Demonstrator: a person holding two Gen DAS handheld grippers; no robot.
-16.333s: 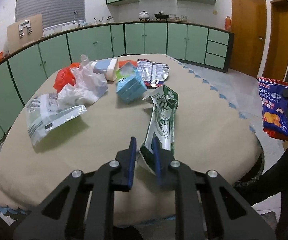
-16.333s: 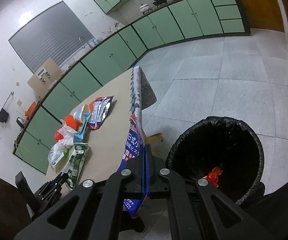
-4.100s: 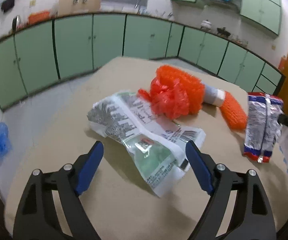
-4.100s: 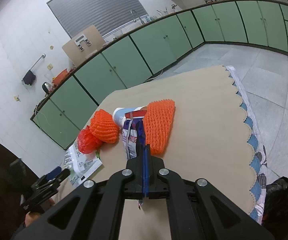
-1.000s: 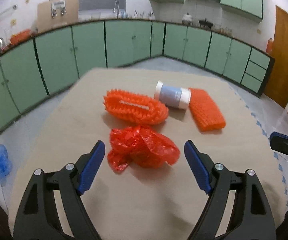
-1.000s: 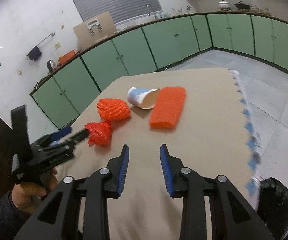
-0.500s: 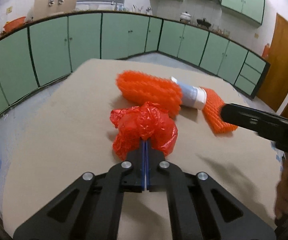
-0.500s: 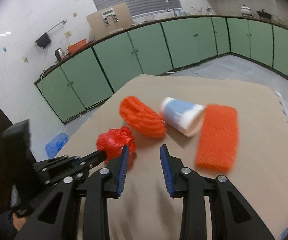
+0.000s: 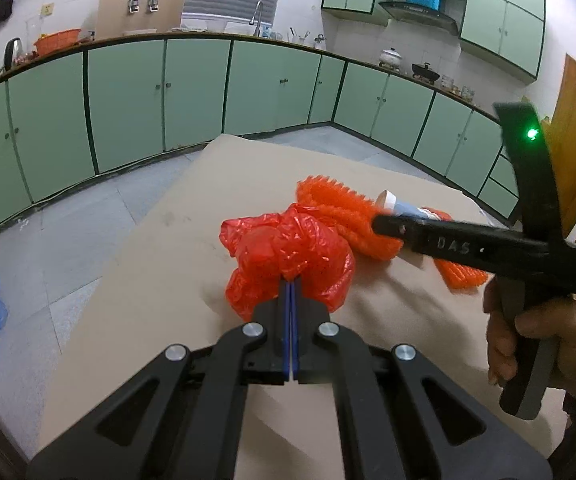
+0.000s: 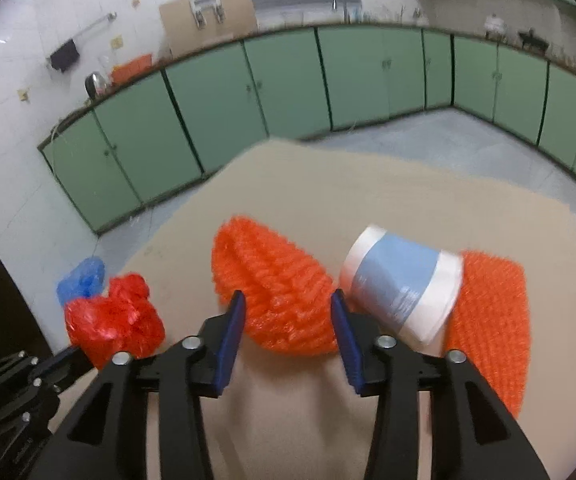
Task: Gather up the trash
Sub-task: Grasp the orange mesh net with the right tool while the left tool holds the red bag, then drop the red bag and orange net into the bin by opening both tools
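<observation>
Pinching the red plastic bag [image 9: 288, 256] in your fully closed left hand-held gripper [image 9: 291, 292] readies it for lifting off the tabletop [image 9: 136, 304]. Your right hand-held gripper [image 10: 288, 320], jaws apart and just narrowing, straddles the orange foam net [image 10: 276, 276] without pressing it yet.

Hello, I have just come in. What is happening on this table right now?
A person is clearing trash from a table with a handheld gripper in each hand. The left gripper is shut on a crumpled red plastic bag. The right gripper has just been closing, but its fingers stand apart around an orange foam net, not clearly pinching it. A paper cup on its side and a second flat orange net wait beside it.
</observation>
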